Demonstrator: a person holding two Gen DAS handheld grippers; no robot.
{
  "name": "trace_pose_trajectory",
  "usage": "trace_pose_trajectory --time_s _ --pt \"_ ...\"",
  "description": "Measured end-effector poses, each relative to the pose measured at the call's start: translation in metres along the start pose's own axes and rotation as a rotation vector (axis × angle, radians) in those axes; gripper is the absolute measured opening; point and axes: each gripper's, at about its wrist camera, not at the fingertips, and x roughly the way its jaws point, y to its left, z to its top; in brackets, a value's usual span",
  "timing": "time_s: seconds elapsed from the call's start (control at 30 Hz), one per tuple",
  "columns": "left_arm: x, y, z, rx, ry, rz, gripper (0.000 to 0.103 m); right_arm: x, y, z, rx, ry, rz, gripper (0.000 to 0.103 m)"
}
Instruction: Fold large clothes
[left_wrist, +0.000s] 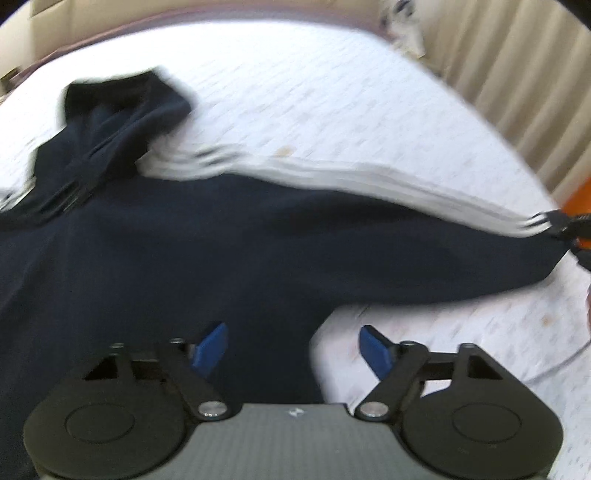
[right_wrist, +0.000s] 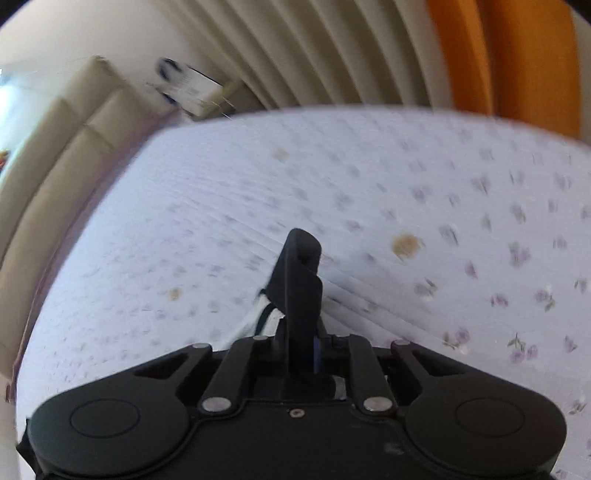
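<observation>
I see the left gripper (left_wrist: 293, 349) spread wide over the navy jacket (left_wrist: 221, 240), right gripper (right_wrist: 301, 295) clamping its sleeve cuff (right_wrist: 299, 266) (frames blurred).

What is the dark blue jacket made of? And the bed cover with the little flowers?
The jacket looks like soft, matte knit cloth, maybe sweatshirt or tracksuit fabric: it drapes limply and doesn't shine, though the picture is blurry. The bed cover looks like thin woven cloth, probably cotton: printed flowers, fine creases.
</observation>
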Motion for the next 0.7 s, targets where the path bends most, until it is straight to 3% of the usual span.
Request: trace_pose_trajectory --time_s 0.17,0.23,0.27,0.33,0.37,0.5,0.6,0.7 --pt "0.046 -0.040 0.045 0.027 -0.113 -0.090 0.072 -0.043 0.032 -0.023 -0.146 -0.049 0.000 0.015" --pt "0.075 -0.058 0.051 0.058 -0.085 -0.110 0.063 -0.044 0.031 -0.028 -0.162 -0.038 -0.008 0.015" --pt "0.089 -0.065 0.051 0.072 -0.048 -0.129 0.049 -0.044 0.030 -0.032 -0.165 -0.032 -0.017 0.015" --pt "0.113 -0.076 0.045 0.094 0.014 -0.110 0.048 -0.041 0.028 -0.036 -0.160 -0.019 -0.025 0.015" --pt "0.112 -0.081 0.039 0.127 -0.033 -0.091 0.049 -0.040 0.027 -0.037 -0.154 -0.016 -0.030 0.015" --pt "0.104 -0.085 0.035 0.173 -0.036 -0.072 0.049 -0.050 0.041 -0.041 -0.172 -0.041 -0.011 0.015" --pt "0.079 -0.060 0.033 0.139 -0.060 -0.071 0.049 -0.070 0.074 -0.046 -0.203 -0.065 0.052 0.015" --pt "0.040 -0.022 0.025 0.122 -0.109 -0.026 0.050 -0.095 0.125 -0.067 -0.279 -0.079 0.145 0.015"
